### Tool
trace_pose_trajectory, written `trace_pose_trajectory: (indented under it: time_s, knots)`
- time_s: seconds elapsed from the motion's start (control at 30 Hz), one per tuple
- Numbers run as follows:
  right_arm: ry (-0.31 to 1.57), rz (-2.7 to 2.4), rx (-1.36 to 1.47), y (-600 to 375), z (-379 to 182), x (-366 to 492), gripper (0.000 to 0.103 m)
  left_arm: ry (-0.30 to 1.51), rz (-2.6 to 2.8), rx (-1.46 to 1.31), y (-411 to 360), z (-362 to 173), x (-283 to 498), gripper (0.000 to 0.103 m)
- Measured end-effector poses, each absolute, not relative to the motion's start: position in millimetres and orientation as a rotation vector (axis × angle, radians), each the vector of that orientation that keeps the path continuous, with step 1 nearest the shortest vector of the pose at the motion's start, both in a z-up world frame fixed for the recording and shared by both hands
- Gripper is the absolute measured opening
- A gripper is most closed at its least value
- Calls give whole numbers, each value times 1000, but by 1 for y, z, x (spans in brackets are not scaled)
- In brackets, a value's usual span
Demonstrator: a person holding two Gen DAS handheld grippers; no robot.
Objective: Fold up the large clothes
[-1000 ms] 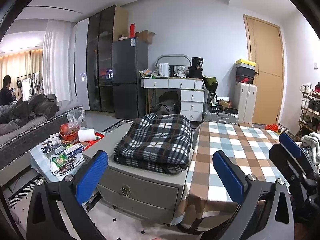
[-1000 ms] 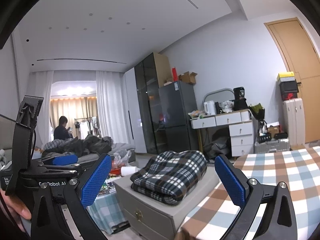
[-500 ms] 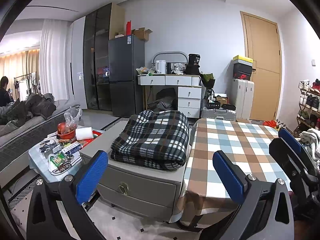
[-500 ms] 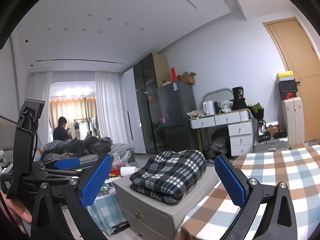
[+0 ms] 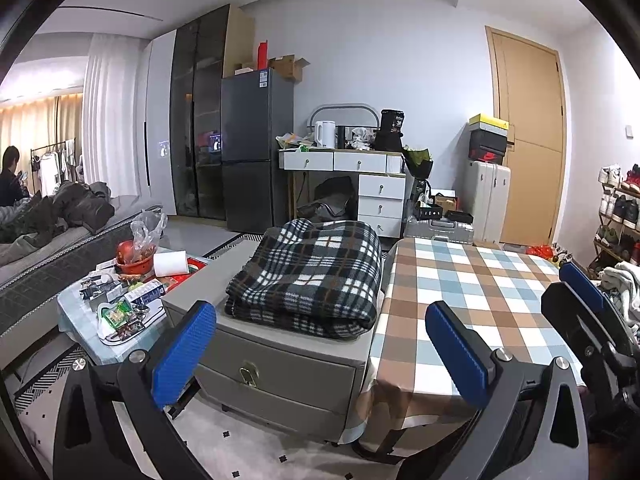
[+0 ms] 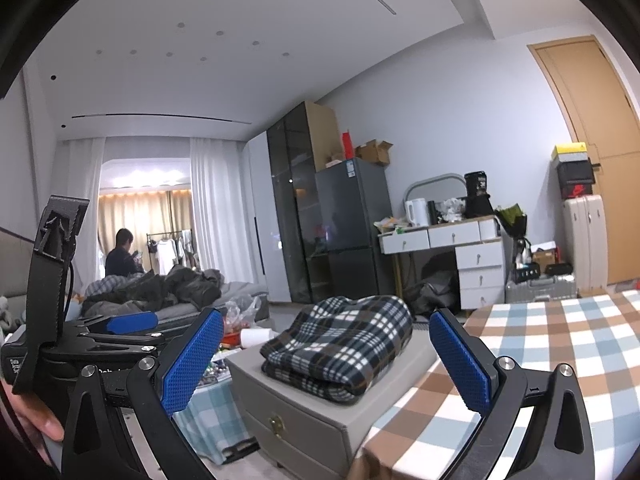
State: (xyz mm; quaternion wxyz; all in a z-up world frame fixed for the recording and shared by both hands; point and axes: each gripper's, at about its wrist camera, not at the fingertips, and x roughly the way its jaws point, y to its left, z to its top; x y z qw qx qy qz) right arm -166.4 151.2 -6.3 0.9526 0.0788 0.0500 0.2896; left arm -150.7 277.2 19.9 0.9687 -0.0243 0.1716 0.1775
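A folded black, white and brown plaid garment (image 5: 310,276) (image 6: 340,340) lies on top of a grey drawer cabinet (image 5: 280,364) (image 6: 304,412). My left gripper (image 5: 316,344) is open, held in the air in front of the cabinet, nothing between its blue pads. My right gripper (image 6: 326,360) is open too and holds nothing; it hovers near the checked table's edge. The right gripper also shows at the right edge of the left wrist view (image 5: 580,300). The left gripper shows at the left of the right wrist view (image 6: 120,328).
A table with a brown, blue and white checked cloth (image 5: 472,296) (image 6: 540,352) stands right of the cabinet. A low table (image 5: 116,304) crowded with small items is to the left. A person (image 6: 120,254) sits far back by a sofa. A fridge (image 5: 256,148), a desk (image 5: 360,184) and a shoe rack (image 5: 620,216) line the walls.
Both grippers have shifted only slightly; the left wrist view has tilted a little, so the cabinet and garment sit a bit more centrally. Both stay open.
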Motion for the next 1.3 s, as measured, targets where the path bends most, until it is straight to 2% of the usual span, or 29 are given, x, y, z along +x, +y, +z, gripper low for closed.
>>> trace_pose_trajectory:
  time_s: [1.3]
  knots:
    - [127,585,167,151,-4,-169,103,361,342,-49,276,13,-145,102]
